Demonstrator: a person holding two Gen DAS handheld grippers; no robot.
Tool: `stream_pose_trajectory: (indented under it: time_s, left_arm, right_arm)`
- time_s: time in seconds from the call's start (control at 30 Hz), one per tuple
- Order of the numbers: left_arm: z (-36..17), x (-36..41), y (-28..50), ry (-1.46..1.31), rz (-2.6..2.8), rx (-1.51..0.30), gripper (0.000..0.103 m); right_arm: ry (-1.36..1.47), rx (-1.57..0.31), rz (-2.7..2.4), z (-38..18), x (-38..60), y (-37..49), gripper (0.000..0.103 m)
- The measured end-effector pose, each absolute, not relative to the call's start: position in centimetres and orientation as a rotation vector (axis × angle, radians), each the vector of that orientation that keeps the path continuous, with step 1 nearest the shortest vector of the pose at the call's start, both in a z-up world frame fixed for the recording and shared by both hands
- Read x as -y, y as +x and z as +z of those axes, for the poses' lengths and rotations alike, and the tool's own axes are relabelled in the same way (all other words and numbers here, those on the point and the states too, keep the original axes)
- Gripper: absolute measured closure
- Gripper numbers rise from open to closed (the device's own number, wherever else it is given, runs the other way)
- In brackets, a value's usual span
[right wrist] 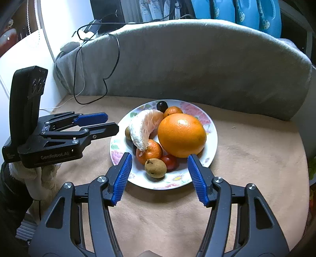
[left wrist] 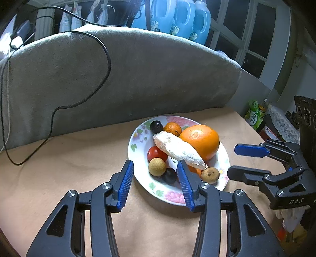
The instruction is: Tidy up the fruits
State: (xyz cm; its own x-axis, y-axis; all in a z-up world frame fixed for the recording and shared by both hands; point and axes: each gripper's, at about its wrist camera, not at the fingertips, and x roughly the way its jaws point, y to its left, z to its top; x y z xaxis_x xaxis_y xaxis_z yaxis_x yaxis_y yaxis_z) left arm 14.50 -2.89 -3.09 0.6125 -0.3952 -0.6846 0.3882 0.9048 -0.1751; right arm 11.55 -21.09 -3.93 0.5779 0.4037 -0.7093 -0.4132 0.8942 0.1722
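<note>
Tan table [left wrist: 69, 158] against a grey cushion [left wrist: 138, 79] (cable draped over). Both grippers [left wrist: 155, 183] [right wrist: 160, 178] spread, empty, near the plate [right wrist: 212, 142].

One plate [right wrist: 212, 126] holds the fruit: one large orange [right wrist: 181, 135], two mandarins [right wrist: 152, 151] [right wrist: 172, 110], and one peeled pomelo segment [right wrist: 144, 126]. There are also one tomato [left wrist: 156, 154], two dark plums [left wrist: 156, 126] [left wrist: 169, 175] and two brown longans [left wrist: 157, 166] [left wrist: 210, 175]. Behind the grey cushion [left wrist: 138, 75] stand three blue bottles [left wrist: 183, 17], and two grippers [left wrist: 155, 182] [right wrist: 160, 179] are in view.
</note>
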Motion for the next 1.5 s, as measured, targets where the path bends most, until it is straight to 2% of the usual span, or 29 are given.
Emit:
stream_pose_trajectory:
  time_s: [0.1,0.2,0.23,0.37,0.47,0.57,0.63,0.7,0.77,0.9,1.1,1.5]
  left_arm:
    - [-2.8,2.8,14.0,-0.010,-0.445,-0.781,0.058]
    - [-2.4,2.5,13.3,-0.009,-0.435,-0.764,0.048]
    - [-2.2,2.4,13.0,-0.010,-0.431,-0.758,0.047]
    - [-1.7,2.1,12.0,-0.011,-0.415,-0.743,0.041]
    - [-1.2,2.1,11.2,-0.008,-0.404,-0.733,0.039]
    - [-0.9,1.8,10.3,-0.011,-0.381,-0.725,0.031]
    - [-0.6,1.7,9.7,-0.022,-0.363,-0.723,0.031]
    - [-0.4,1.5,9.0,-0.031,-0.347,-0.721,0.031]
    - [-0.2,1.4,8.1,-0.031,-0.330,-0.717,0.031]
    - [0.6,1.5,6.1,-0.030,-0.302,-0.682,0.025]
    - [1.6,1.4,3.6,-0.036,-0.244,-0.634,0.022]
    - [2.1,2.3,2.0,0.019,-0.161,-0.620,0.022]
  right_arm:
    - [-0.013,-0.801,0.459,-3.4,21.2,11.1,0.028]
    - [-0.022,-0.779,0.438,-2.9,21.2,10.6,0.028]
    - [-0.025,-0.774,0.429,-2.8,21.2,10.4,0.028]
    - [-0.028,-0.749,0.405,-2.3,21.4,9.9,0.019]
    - [-0.035,-0.727,0.386,-1.8,21.5,9.3,0.019]
    - [-0.045,-0.712,0.372,-1.4,21.4,8.8,0.019]
    - [-0.050,-0.699,0.360,-1.1,21.4,8.4,0.018]
    - [-0.051,-0.684,0.350,-0.8,21.5,8.0,0.011]
    - [-0.049,-0.661,0.337,-0.5,21.6,7.4,0.009]
    - [-0.036,-0.629,0.308,0.1,22.1,6.5,0.009]
    - [-0.019,-0.593,0.271,0.7,22.7,5.1,0.003]
    - [-0.028,-0.543,0.224,1.3,23.0,3.3,0.000]
